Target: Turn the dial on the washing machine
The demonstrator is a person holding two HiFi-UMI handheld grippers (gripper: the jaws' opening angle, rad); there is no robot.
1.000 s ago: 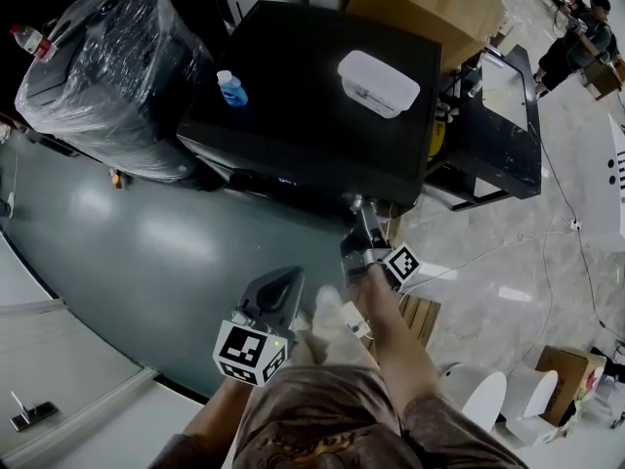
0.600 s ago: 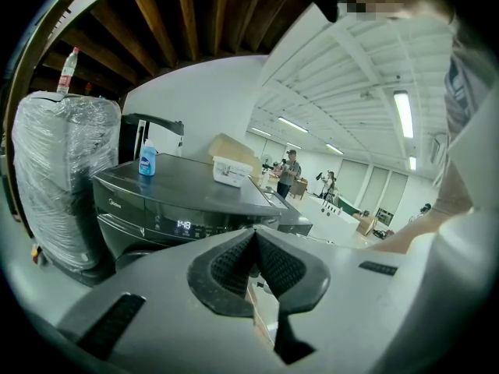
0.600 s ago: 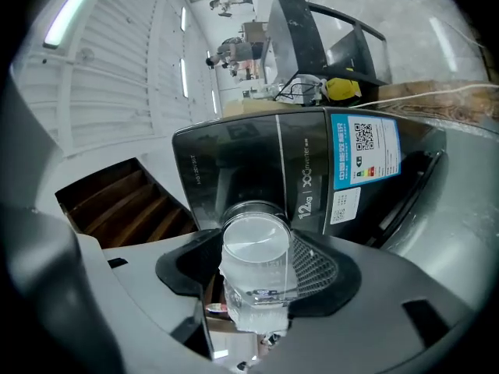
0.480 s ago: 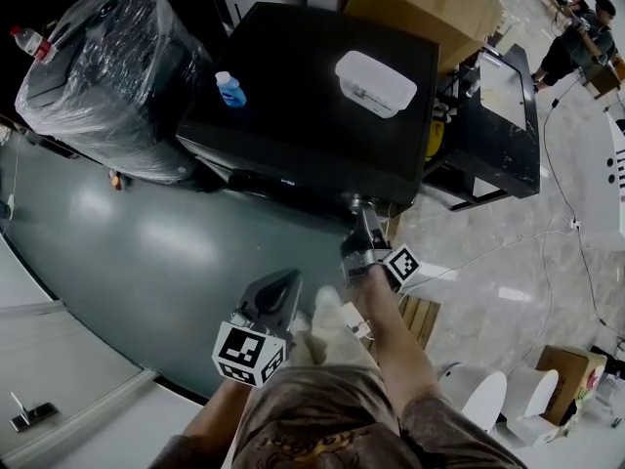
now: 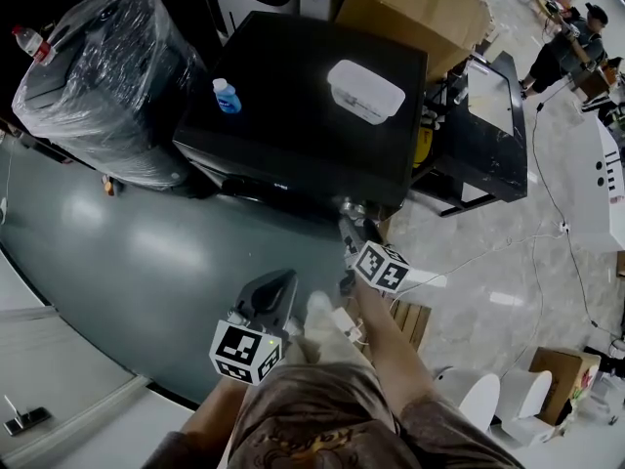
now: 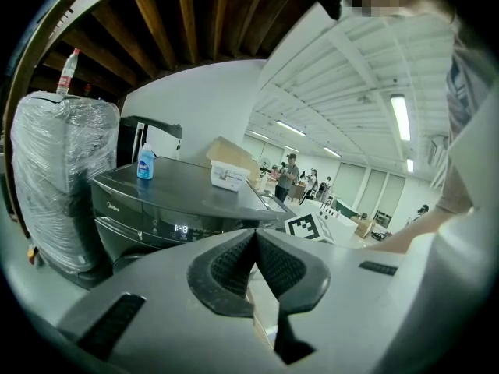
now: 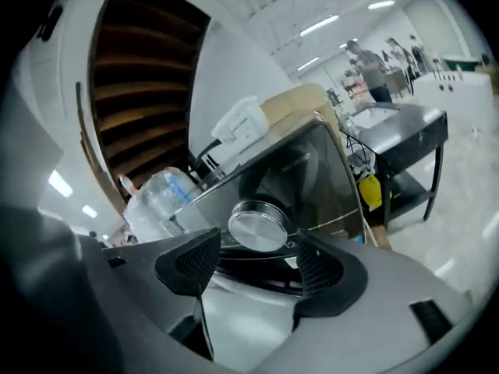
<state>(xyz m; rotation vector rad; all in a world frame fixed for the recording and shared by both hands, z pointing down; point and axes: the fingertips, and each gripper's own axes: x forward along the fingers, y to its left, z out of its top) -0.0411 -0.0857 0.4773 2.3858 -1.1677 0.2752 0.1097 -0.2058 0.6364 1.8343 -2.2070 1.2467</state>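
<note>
R gripper (image 7: 253,265) spread; dial (image 7: 260,227) at right end of washing machine (image 5: 293,96) front, just beyond jaws, untouched. Advise: centre, push in square, close firmly, then rotate. L gripper (image 6: 255,244) pressed together, empty.

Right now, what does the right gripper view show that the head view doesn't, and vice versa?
Only the right gripper view: the dial's silver face, framed between the right gripper's open jaws, with both pads apparently clear of it. Only the head view: the left gripper, held short of the washer, and the washer's whole top. Both: the washer and the white box on it.
</note>
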